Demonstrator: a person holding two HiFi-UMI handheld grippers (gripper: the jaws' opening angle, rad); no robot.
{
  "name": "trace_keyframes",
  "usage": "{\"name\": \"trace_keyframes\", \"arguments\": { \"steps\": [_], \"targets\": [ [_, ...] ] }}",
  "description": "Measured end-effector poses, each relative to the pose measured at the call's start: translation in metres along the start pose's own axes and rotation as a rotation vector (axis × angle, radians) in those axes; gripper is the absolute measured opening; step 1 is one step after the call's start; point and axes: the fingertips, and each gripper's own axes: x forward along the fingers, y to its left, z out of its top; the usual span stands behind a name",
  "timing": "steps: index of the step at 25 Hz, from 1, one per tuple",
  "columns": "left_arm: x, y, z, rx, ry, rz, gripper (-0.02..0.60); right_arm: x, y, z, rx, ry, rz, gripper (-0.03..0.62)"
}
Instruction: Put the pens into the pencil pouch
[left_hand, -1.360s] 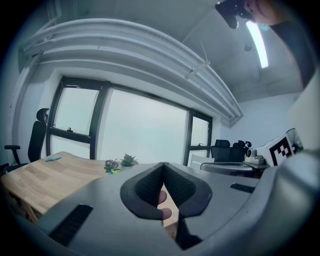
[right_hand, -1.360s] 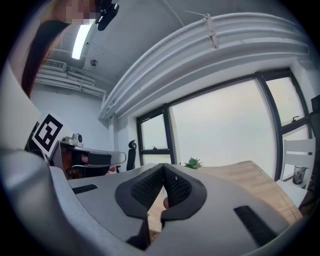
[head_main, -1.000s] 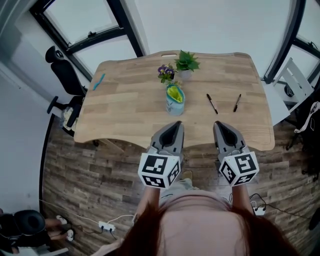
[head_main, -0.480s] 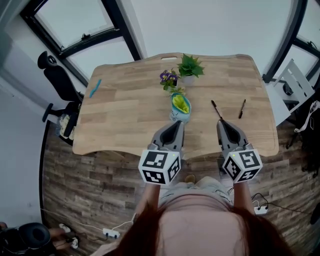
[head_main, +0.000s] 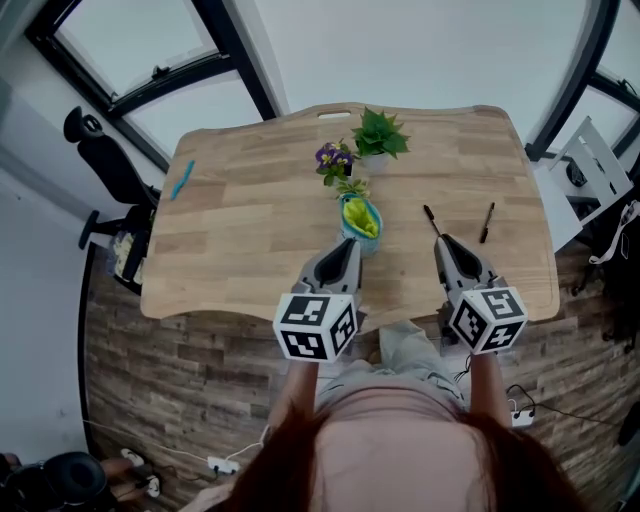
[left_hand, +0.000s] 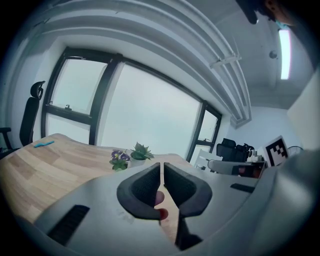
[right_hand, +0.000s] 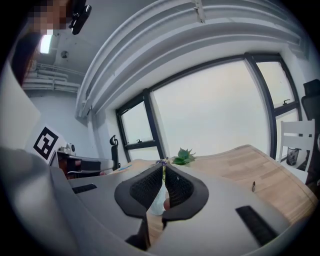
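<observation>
A light blue pencil pouch (head_main: 360, 220) with a yellow-green inside stands upright at the table's middle. Two black pens (head_main: 430, 218) (head_main: 487, 222) lie to its right, and a teal pen (head_main: 181, 180) lies at the far left edge. My left gripper (head_main: 349, 245) is shut and empty, its tip just in front of the pouch. My right gripper (head_main: 443, 242) is also shut and empty, its tip close to the near end of the left black pen. In the right gripper view, the right gripper (right_hand: 164, 172) points at the pouch (right_hand: 157, 202), with one pen's tip (right_hand: 253, 187) off to the right.
A green potted plant (head_main: 380, 135) and a small pot of purple flowers (head_main: 334, 160) stand behind the pouch. The wooden table (head_main: 250, 240) ends in a curved front edge under my grippers. A black office chair (head_main: 100, 160) stands at the left, a white chair (head_main: 590, 160) at the right.
Both grippers have moved forward from in front of the table to over its front edge, closer to the pouch and the pens. Both stayed shut.
</observation>
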Motion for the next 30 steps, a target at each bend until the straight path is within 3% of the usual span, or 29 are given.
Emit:
{"name": "trace_keyframes", "arguments": {
  "steps": [8,16,30],
  "targets": [
    [0.032,0.022,-0.002,-0.042,0.047,0.042,0.033,0.037,-0.033,-0.007,-0.032,0.087,0.013,0.006],
    [0.054,0.045,-0.017,-0.110,0.118,0.098,0.061,0.075,-0.064,-0.027,-0.093,0.228,0.026,0.061],
    [0.077,0.081,-0.039,-0.261,0.204,0.213,0.133,0.129,-0.116,-0.091,-0.224,0.523,0.069,0.090]
  ]
}}
